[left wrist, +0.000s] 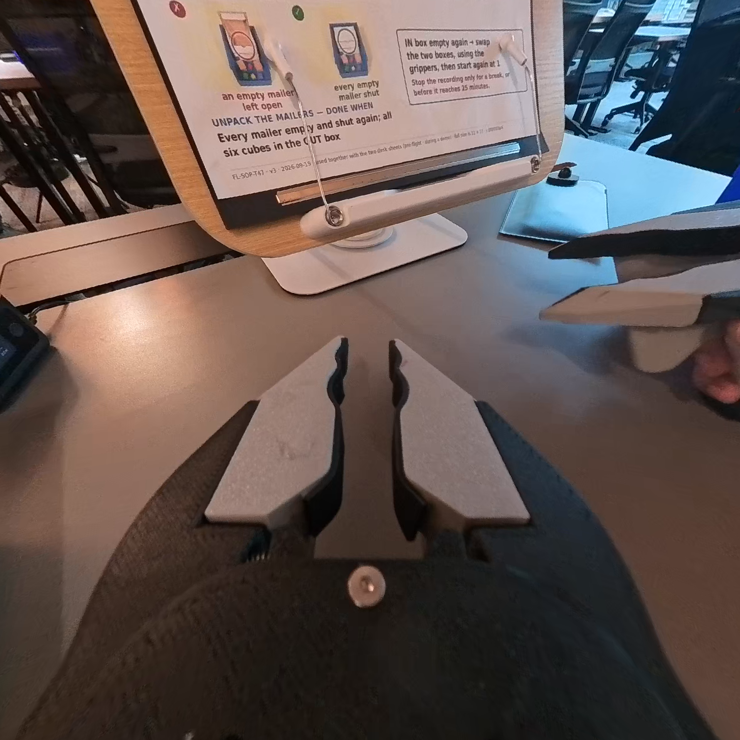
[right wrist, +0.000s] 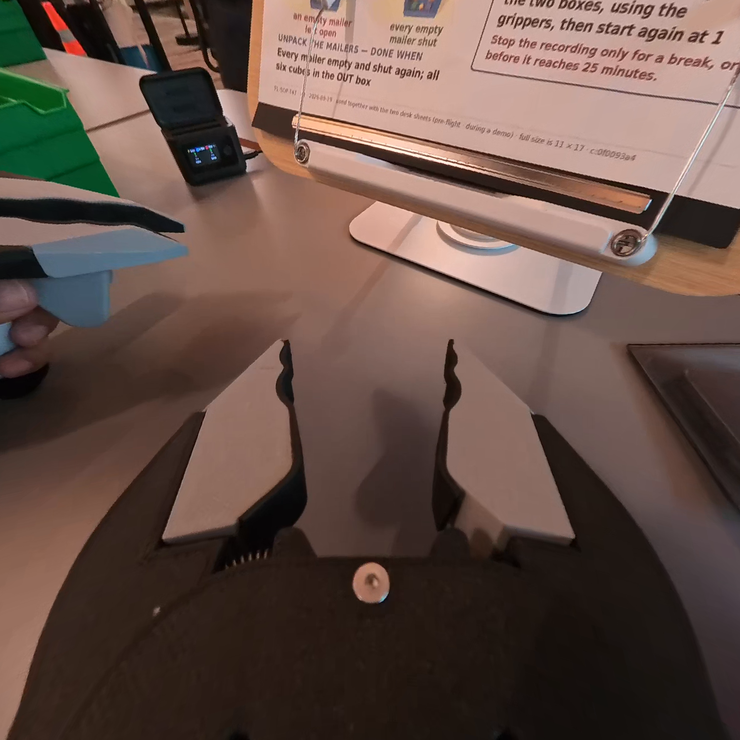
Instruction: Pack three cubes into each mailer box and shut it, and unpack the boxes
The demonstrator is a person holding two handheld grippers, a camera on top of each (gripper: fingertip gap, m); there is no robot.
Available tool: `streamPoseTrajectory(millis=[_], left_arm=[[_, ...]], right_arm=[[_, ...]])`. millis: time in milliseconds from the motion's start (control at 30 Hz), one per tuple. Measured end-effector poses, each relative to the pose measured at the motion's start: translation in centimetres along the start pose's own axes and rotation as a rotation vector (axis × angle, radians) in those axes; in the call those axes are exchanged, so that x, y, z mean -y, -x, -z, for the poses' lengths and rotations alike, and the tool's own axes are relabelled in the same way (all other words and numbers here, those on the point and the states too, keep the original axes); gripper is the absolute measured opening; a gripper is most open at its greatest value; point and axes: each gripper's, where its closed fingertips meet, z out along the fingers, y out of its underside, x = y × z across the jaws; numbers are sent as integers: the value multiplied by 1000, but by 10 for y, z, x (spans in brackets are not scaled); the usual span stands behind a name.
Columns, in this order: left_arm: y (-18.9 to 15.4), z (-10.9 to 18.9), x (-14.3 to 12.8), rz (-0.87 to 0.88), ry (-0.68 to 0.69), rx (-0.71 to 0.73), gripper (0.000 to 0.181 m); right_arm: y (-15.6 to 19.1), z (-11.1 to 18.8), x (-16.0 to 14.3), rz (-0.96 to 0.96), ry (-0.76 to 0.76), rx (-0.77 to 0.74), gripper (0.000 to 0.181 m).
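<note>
Left gripper (left wrist: 368,344): black-bodied tool with grey fingers (left wrist: 296,432) is hovering low over the bare surface, pointing at the stand; its fingers are sitting slightly apart with a narrow gap, pinching nothing.
Right gripper (right wrist: 368,346): matching black and grey tool is hovering level beside the left one, aimed the same way; its fingers (right wrist: 236,460) are spreading wide, holding nothing.
Hands: bare fingertips of the person's left hand (right wrist: 20,320) are wrapping the left gripper's pale trigger; part of the right hand (left wrist: 720,372) is showing at the edge of the left wrist view.
Surface (left wrist: 160,360): smooth grey-brown tabletop is lying bare under both grippers.
Wooden document stand (left wrist: 180,152): rounded light-wood board on a white square base (left wrist: 360,264) is standing just ahead, carrying a printed white instruction sheet (left wrist: 360,100) under wire clips.
Small black device (right wrist: 200,132): boxy unit with a lit screen is sitting left of the stand.
Green plastic bin (right wrist: 36,132): it is sitting at the far left.
Dark flat tray (right wrist: 700,408): it is lying to the right.
Room: dark office chairs (left wrist: 624,80) and desks are showing behind.
Mailer boxes and cubes: neither view is showing them, so I cannot tell where they are.
</note>
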Motion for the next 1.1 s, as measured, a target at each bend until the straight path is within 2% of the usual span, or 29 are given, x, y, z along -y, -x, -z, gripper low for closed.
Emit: streamPoseTrajectory(millis=[100, 200, 300, 400, 533, 700, 800, 933, 1100], left_arm=[[0, 0, 0, 3, -1, 1, 18], [1, 0, 0, 8, -1, 3, 18], [4, 1, 0, 3, 3, 13, 18], [8, 1, 0, 9, 2, 23, 18], [10, 1, -1, 36, 6, 15, 19], [9, 2, 0, 36, 2, 16, 19], [9, 2, -1, 35, 6, 14, 19], [12, 3, 0, 35, -1, 39, 19], [18, 10, 14, -11, -59, 118, 19]], right_arm=[[1, 0, -2, -6, 15, 5, 76], [12, -1, -7, -29, 65, 50, 88], [34, 3, -17, -71, 173, 111, 90], [73, 19, -17, -125, 235, 219, 93], [98, 41, -4, -23, 192, 212, 93], [132, 65, 9, -48, 156, 287, 99], [133, 66, 13, 45, 134, 236, 102], [124, 58, 22, 75, 56, 198, 103], [91, 36, 24, 140, -13, 33, 100]])
